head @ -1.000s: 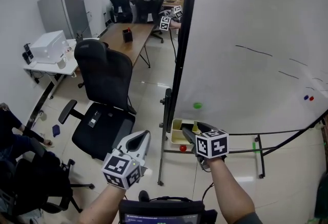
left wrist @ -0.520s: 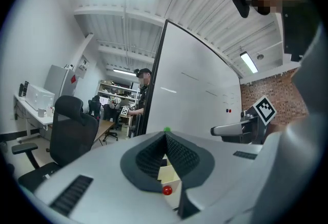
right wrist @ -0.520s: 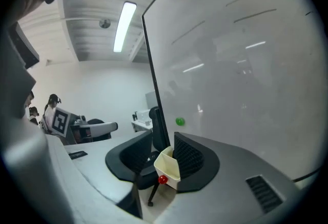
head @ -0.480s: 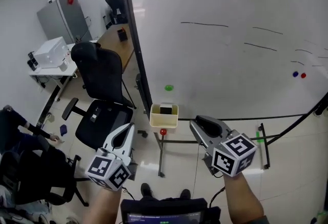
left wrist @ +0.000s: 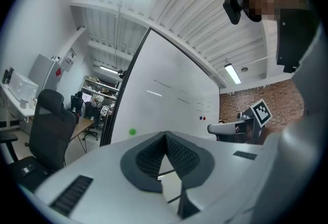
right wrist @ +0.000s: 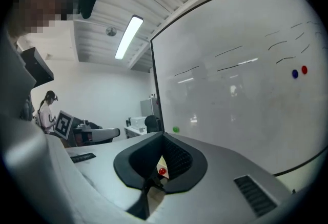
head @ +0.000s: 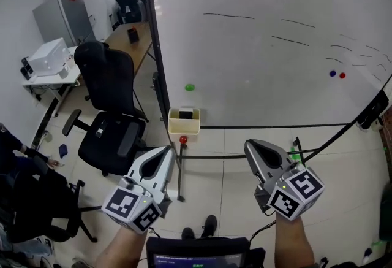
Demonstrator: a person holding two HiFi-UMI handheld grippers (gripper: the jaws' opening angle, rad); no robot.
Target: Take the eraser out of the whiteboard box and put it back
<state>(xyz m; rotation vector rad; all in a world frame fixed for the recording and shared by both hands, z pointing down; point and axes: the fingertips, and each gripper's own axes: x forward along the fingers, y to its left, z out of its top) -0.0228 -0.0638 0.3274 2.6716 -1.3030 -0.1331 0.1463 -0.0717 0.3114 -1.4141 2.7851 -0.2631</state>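
Note:
The cream whiteboard box (head: 184,124) hangs at the lower left of the whiteboard (head: 275,34), and the dark eraser (head: 185,114) sits inside it. Both grippers are held level, well short of the box. My left gripper (head: 165,153) is below and left of it, its jaws meeting at the tip (left wrist: 166,135) with nothing between them. My right gripper (head: 253,146) is to the box's lower right; its jaws are closing and stand shut (right wrist: 164,138), empty. Past the right jaws I glimpse the box's red knob (right wrist: 162,171).
A green magnet (head: 190,87) sits on the board above the box, with a red knob (head: 182,139) below it. Blue (head: 332,73) and red (head: 342,75) magnets are at the far right. A black office chair (head: 107,107) stands left of the board's stand, beside desks.
The right gripper has drawn back from the box and risen, and its jaws went from open to shut. The left gripper rose too. The view swung to face the board.

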